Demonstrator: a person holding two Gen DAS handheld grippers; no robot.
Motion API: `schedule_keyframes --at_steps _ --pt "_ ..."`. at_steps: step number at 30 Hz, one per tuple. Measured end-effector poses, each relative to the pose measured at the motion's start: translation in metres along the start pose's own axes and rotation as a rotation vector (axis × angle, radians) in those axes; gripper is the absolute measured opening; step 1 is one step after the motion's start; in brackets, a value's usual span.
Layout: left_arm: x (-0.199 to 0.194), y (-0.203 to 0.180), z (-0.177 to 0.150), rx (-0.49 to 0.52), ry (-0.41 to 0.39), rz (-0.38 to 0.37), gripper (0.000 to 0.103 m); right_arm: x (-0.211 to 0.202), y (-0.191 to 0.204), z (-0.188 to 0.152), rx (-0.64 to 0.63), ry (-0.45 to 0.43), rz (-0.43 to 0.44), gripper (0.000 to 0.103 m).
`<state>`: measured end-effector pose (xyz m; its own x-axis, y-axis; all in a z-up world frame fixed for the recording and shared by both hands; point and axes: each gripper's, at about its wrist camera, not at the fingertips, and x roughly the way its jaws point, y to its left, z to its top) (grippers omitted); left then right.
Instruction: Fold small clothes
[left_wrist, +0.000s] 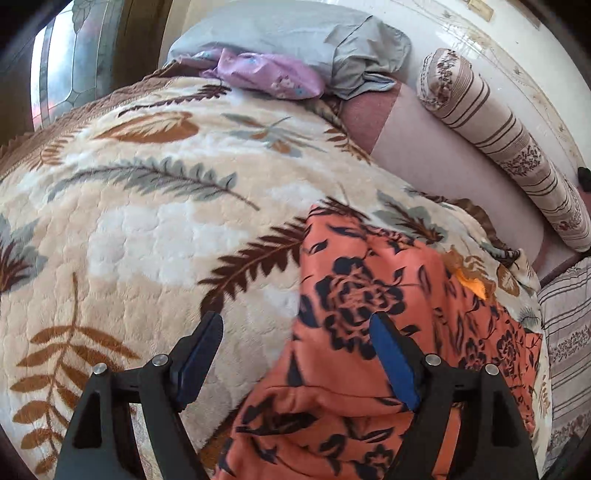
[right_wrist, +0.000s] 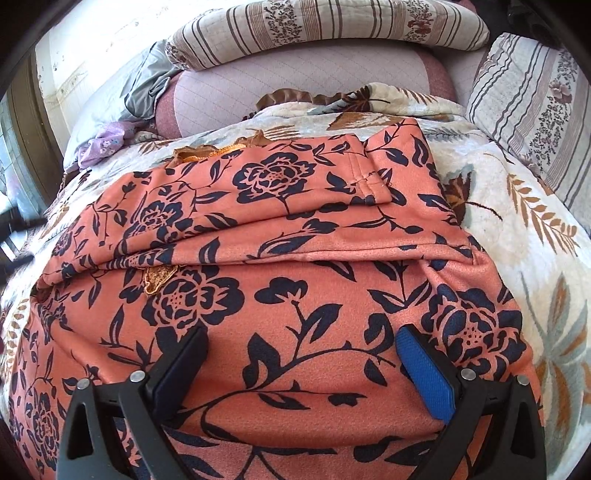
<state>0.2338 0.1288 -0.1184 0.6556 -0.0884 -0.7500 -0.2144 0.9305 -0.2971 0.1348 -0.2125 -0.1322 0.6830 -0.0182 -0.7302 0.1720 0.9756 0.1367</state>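
A: Where does the orange garment printed with dark navy roses lie just now?

B: Spread on the plush cream blanket patterned with brown and grey leaves. It fills the ground under and ahead of the right tongs, with a sleeve already laid across the body beyond their tips. From the left tongs it sits under the blue-padded finger and runs off to that side; the other finger hangs over bare blanket.

A: And the tongs themselves?

B: Both stand wide apart and neither has hold of anything. No cloth is pinched between the pads in either view.

A: So the next fold needs a fresh grip?

B: I'd judge so. The left tongs straddle the garment's edge, which suits a pinch there. Bring them down so one finger slips under the hem and the other lands on top, then close fully before lifting.

A: What would spoil it?

B: Catching the fluffy blanket along with the cloth, most likely. Also taking only the top layer where the fabric is doubled. I'd have the right tongs take a matching spot on the near edge, so both corners rise level and the fold lands square.

A: The striped bolster behind?

B: Well beyond the tips, no bother.
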Motion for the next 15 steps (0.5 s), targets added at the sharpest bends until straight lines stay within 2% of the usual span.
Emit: schedule_keyframes --at_steps 2,5,8,10,12,13,14,15 --pt "0.015 -0.001 -0.003 0.011 0.055 0.064 0.082 -0.005 -0.009 0.005 0.058 0.019 0.058 0.102" --pt "0.011 -0.008 0.001 0.05 0.031 0.069 0.082 -0.023 -0.029 0.016 0.224 0.02 0.205 0.095" --pt "0.02 -0.011 0.001 0.054 0.079 0.059 0.082 -0.036 -0.042 0.04 0.344 -0.014 0.264 0.095" --pt "0.021 -0.014 0.001 0.061 0.074 0.071 0.082 -0.027 -0.056 0.058 0.459 -0.015 0.319 0.095" --pt "0.02 -0.013 0.001 0.056 0.078 0.066 0.082 -0.008 -0.069 0.071 0.571 0.003 0.333 0.093" --pt "0.019 -0.012 0.002 0.051 0.08 0.061 0.082 0.005 -0.076 0.075 0.632 0.022 0.337 0.085" --pt "0.02 -0.01 0.003 0.047 0.083 0.055 0.082 0.018 -0.082 0.077 0.69 0.049 0.34 0.072" --pt "0.02 -0.009 0.003 0.045 0.084 0.051 0.082 0.03 -0.085 0.079 0.732 0.074 0.332 0.066"
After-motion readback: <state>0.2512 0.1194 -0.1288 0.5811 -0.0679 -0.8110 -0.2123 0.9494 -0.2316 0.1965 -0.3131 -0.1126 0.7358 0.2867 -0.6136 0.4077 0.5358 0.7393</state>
